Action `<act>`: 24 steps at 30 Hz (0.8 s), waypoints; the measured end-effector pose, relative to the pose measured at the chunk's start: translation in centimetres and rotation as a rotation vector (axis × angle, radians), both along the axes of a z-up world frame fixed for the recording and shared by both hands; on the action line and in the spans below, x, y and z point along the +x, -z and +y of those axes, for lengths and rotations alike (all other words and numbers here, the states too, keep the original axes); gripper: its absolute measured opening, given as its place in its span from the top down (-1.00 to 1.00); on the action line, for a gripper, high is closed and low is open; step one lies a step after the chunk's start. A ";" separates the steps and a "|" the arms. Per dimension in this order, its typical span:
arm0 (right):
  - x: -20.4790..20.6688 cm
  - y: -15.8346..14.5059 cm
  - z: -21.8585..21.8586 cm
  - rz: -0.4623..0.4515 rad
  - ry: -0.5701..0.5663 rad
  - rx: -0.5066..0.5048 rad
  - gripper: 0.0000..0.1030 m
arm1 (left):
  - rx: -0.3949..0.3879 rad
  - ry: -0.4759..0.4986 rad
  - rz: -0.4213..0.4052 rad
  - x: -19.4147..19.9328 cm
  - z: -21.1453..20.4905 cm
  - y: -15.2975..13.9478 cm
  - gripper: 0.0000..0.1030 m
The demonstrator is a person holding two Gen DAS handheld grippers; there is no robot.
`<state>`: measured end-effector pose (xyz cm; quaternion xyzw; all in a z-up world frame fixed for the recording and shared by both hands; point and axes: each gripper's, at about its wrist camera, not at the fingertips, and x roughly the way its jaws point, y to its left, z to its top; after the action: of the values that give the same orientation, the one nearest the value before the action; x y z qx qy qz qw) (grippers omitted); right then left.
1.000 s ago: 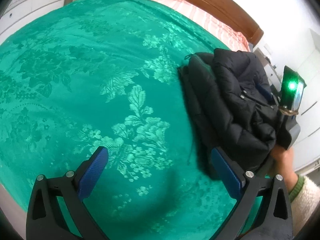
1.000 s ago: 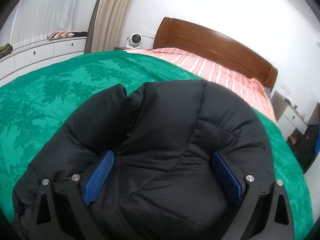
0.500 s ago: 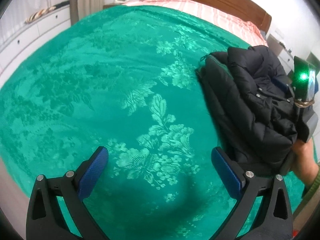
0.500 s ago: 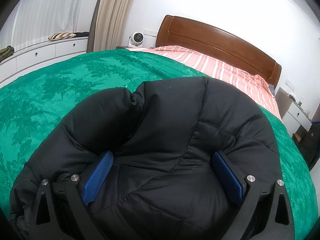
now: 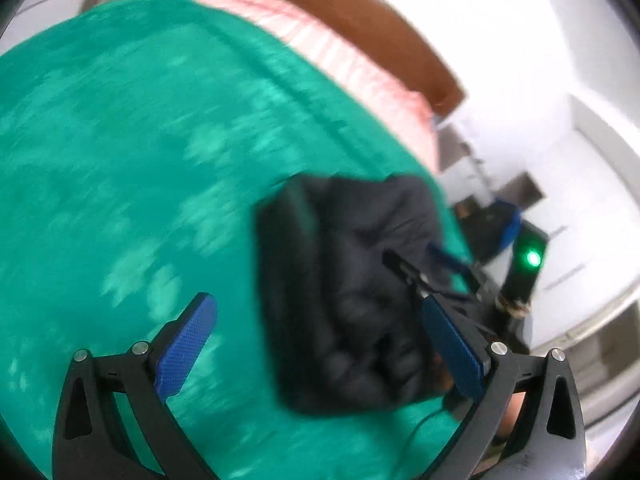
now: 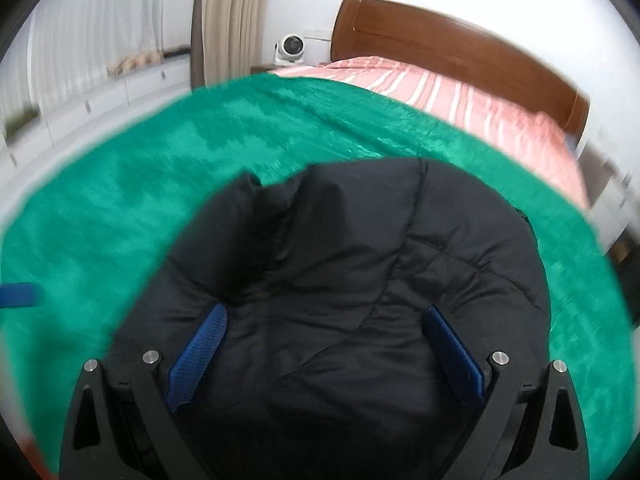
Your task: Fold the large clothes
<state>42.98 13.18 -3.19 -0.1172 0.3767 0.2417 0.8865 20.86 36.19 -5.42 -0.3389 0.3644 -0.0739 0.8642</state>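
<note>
Your left tool (image 5: 318,346) stands wide apart with nothing between its blue pads (image 5: 187,350), hanging over the green bedspread (image 5: 140,160). The black puffer jacket (image 5: 352,300) lies bundled on that bedspread at about 3 o'clock from the view's middle, near the bed's right edge; this view is blurred, so its folds are hard to read. Your right tool (image 5: 444,276) shows there at the jacket's far side, a green light (image 5: 532,258) glowing on its body.

In the right wrist view, your right tool (image 6: 324,354) is also spread wide, its pads (image 6: 198,354) set on either side of the jacket (image 6: 352,280), which fills the lower middle of the frame. Whether the pads press the padded cloth you cannot tell. Beyond, at 12 to 1 o'clock, a pink striped sheet (image 6: 440,92) meets the wooden headboard (image 6: 440,46), and a small white fan (image 6: 291,48) stands at 12 o'clock.
</note>
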 end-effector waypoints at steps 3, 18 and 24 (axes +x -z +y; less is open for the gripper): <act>-1.2 -3.7 -3.7 -0.039 0.048 0.098 -0.91 | 0.042 0.029 -0.033 1.1 -1.4 -1.9 -0.99; -10.8 9.3 -30.8 0.327 0.462 0.319 -0.98 | -0.105 0.082 -0.032 -3.8 -0.2 2.7 -0.98; -10.1 9.3 -29.3 0.358 0.382 0.410 -0.98 | -0.155 0.331 -0.061 6.6 -2.5 -1.7 -0.99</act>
<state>32.86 -16.13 -12.52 0.1809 0.4852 0.1587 0.8406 27.50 33.70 -3.69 -0.3374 0.3820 -0.2532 0.8223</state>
